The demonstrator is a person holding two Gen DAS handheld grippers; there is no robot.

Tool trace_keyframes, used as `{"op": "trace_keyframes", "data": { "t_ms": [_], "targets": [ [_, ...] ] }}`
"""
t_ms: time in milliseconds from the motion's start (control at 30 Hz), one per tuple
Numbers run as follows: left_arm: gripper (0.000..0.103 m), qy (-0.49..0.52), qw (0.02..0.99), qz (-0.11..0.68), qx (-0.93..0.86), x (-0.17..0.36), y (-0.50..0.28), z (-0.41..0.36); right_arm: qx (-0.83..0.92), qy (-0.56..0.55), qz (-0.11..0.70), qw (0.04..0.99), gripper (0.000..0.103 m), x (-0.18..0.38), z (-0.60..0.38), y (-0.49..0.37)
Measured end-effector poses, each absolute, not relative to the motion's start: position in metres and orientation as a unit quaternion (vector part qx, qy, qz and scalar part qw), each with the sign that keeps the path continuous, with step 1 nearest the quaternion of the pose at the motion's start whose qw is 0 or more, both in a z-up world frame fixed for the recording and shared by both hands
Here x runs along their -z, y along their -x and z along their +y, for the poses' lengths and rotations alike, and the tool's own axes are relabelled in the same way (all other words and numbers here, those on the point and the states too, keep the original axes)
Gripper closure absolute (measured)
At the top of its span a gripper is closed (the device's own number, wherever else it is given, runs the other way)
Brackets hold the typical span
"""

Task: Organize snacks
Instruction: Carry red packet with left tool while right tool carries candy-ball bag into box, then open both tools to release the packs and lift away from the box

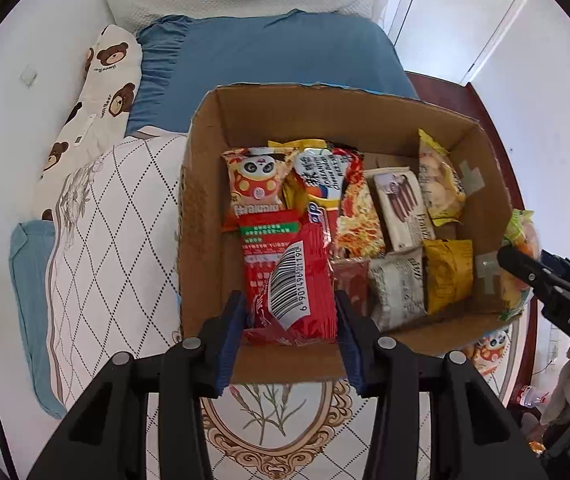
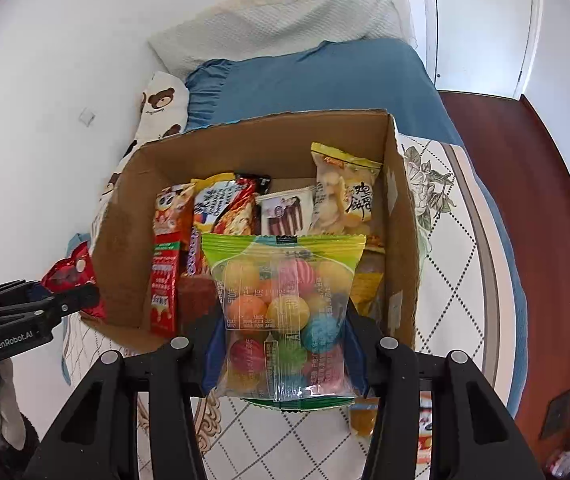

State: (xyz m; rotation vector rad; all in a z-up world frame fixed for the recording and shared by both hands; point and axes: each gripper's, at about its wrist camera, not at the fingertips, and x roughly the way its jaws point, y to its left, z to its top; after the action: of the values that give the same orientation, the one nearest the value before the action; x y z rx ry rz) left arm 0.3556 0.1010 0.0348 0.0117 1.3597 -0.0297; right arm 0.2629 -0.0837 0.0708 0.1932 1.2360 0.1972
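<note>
Snacks fill both my claws: my left gripper (image 1: 289, 320) clamps a red barcoded packet (image 1: 285, 280), my right gripper (image 2: 285, 344) a clear bag of coloured balls (image 2: 283, 312). Beyond both sits the cardboard box (image 2: 133, 208) of snacks; "GenRobot.AI" marks the left claw.

Readable marks only.

- Left gripper (image 2: 85, 294), seen from the right wrist camera: white lettering "GenRobot.AI" on its black body.
- Right gripper (image 1: 519, 258), seen from the left wrist camera: white letters "DAS" on its black body; any further letters are cut off.
- Red packet (image 1: 289, 280) over the cardboard box (image 1: 213, 200), near its front edge: white barcode label, digits upside down, partly legible, roughly "6907496..."; not sure of the remainder.
- Bear-print pillow (image 1: 105, 92) at the bed's wall-side edge: small "Happy Bear" lettering under the bears.
- Beige biscuit packet (image 1: 401, 208) in the box: script word beginning "Fran...", rest unclear.
- Other packets carry Chinese print, too small to read.
</note>
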Motion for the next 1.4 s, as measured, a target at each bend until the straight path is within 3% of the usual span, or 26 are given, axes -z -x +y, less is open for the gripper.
{"op": "trace_keyframes", "data": {
  "t_ms": [233, 300, 333, 400, 533, 1400],
  "targets": [
    [0.057, -0.024, 0.758, 0.651, -0.027, 0.001, -0.393, 0.11, -0.062, -0.08, 0.602, 0.792, 0.049, -0.033, -0.089, -0.309],
    [0.046, -0.019, 0.754, 0.657, -0.02, 0.007, -0.4, 0.11, -0.044, -0.064, 0.61, 0.789, 0.032, -0.022, -0.088, -0.317],
    [0.035, -0.015, 0.753, 0.657, -0.014, 0.008, -0.402, 0.109, -0.043, -0.064, 0.611, 0.788, 0.017, -0.021, -0.087, -0.314],
    [0.021, -0.01, 0.755, 0.656, -0.015, 0.007, -0.403, 0.106, -0.046, -0.075, 0.61, 0.788, 0.009, -0.019, -0.088, -0.316],
    [0.021, -0.011, 0.765, 0.644, -0.003, 0.002, -0.398, 0.095, -0.046, -0.058, 0.608, 0.79, 0.005, -0.023, -0.084, -0.312],
    [0.021, 0.004, 0.858, 0.514, -0.002, -0.069, -0.291, 0.064, -0.032, -0.033, 0.522, 0.852, 0.005, -0.093, -0.074, -0.205]
  ]
}}
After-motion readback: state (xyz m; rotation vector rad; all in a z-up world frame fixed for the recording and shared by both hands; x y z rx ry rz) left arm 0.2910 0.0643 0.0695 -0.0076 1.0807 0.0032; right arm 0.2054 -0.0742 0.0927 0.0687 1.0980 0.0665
